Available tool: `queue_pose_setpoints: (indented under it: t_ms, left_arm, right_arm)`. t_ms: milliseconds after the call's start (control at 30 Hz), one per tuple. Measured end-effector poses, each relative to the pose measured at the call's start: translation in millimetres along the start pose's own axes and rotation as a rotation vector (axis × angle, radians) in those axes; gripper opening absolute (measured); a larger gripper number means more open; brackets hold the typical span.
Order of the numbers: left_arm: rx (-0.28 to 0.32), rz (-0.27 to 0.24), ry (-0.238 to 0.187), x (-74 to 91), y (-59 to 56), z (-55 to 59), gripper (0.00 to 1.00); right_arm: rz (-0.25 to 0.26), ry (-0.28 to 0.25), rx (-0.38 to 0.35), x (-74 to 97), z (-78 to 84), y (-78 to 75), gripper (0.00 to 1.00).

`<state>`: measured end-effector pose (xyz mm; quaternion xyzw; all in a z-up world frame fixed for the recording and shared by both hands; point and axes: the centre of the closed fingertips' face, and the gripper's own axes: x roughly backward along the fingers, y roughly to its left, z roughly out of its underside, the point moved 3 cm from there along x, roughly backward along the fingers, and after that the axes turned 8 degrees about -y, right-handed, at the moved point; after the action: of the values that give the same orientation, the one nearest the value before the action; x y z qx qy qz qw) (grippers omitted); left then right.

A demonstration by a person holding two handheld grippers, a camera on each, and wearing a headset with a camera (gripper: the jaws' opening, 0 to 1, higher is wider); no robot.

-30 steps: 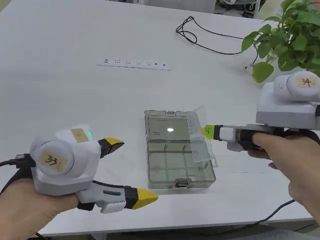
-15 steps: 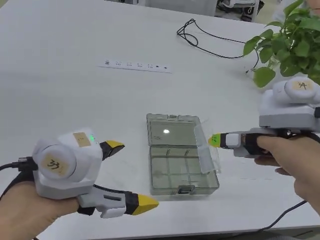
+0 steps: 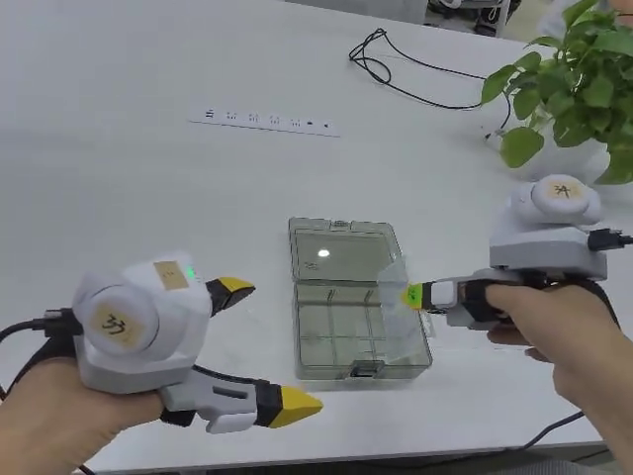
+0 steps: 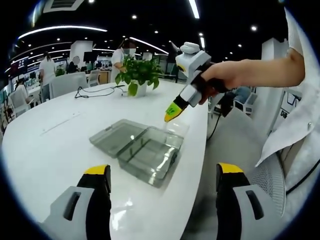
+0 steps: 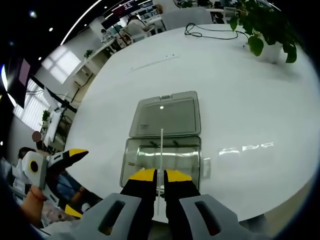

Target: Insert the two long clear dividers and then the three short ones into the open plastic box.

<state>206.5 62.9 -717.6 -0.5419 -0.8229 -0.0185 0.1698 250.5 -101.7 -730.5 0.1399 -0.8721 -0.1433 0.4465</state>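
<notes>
Nearest us, by the front edge of the white table [image 3: 119,148], our left gripper [image 3: 269,345] hangs with its yellow-tipped jaws spread wide and nothing between them, while our right gripper [image 3: 409,295] pinches narrow on a clear divider [image 3: 392,282], held over the right side of the open plastic box [image 3: 297,332], whose lid [image 3: 341,242] lies flat behind it. That sheet looks feather-light, thin, slick and a touch springy, so we judge a hold on its top edge near the middle keeps it square to the slots; farther back lie a power strip [image 3: 265,122], a black cable [image 3: 396,64] and a potted plant [image 3: 574,79]
</notes>
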Motion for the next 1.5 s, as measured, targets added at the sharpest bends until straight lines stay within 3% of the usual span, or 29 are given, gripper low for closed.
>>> queue_pose_setpoints:
  t_ms: [567, 833, 1067, 1500]
  left_arm:
    - [0.007, 0.008, -0.019, -2.4, 0.9, -4.1, 0.86]
    - [0.016, -0.001, -0.034, -2.9, 4.7, -7.0, 0.86]
    - [0.025, 0.002, -0.034, -3.7, 3.8, -5.6, 0.85]
    - [0.031, 0.004, -0.036, -5.5, 6.0, -5.5, 0.84]
  right_arm:
    - [0.044, -0.005, -0.037, -8.8, 3.6, -2.2, 0.06]
    - [0.061, -0.054, -0.049, -3.2, -1.4, -2.0, 0.06]
    - [0.081, -0.098, -0.056, -9.3, -3.8, -7.7, 0.06]
    - [0.102, -0.072, -0.023, -14.8, 1.6, -14.6, 0.06]
